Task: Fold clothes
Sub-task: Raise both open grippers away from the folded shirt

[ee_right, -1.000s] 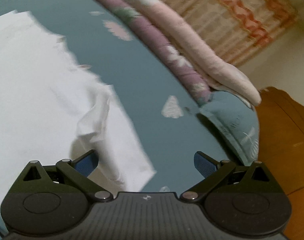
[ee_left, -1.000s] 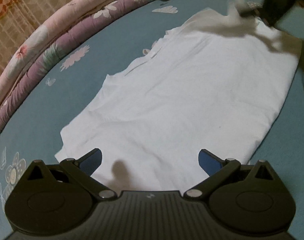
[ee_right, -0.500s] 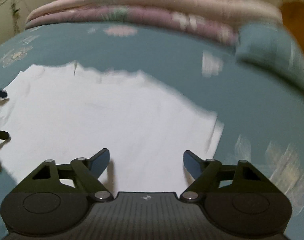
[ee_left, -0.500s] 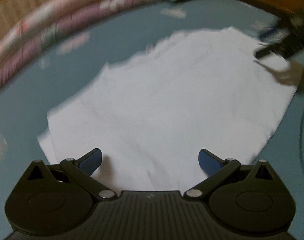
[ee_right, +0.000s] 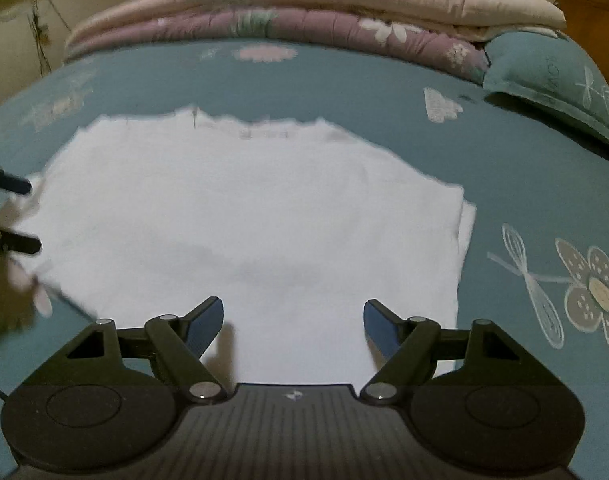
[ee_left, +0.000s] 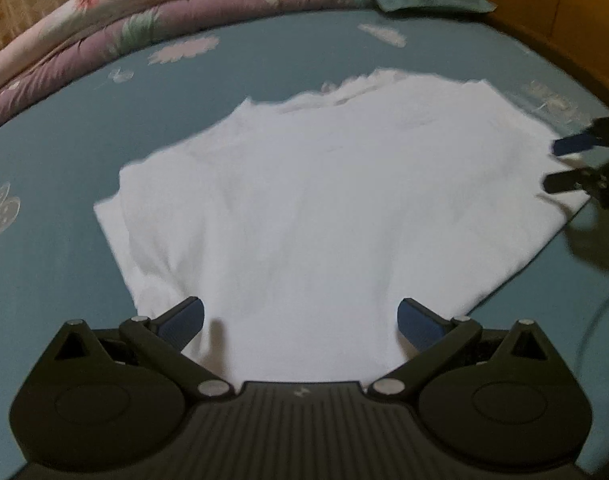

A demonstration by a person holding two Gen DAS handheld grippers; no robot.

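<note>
White garment (ee_left: 324, 208) lay spread flat on the bed (ee_left: 56, 248), on a teal sheet printed with pale flowers, roughly midway across the mattress and well short of the far edge. Its far hem looked ragged and blurred in both views. One side edge showed a second layer peeking out beneath the top one (ee_right: 466, 220).

Left tongs (ee_left: 300, 316) hung just above the near edge of the cloth with the jaws spread wide, nothing between them. Right tongs (ee_right: 293, 320) sat likewise over the near edge, jaws apart and empty; whether either touched the fabric could not be told.

Along the far edge of the bed lay folded quilts (ee_right: 304, 12), pink over purple, with a teal pillow (ee_right: 552, 76) beside them at the far corner, against a wooden headboard (ee_left: 564, 12).
</note>
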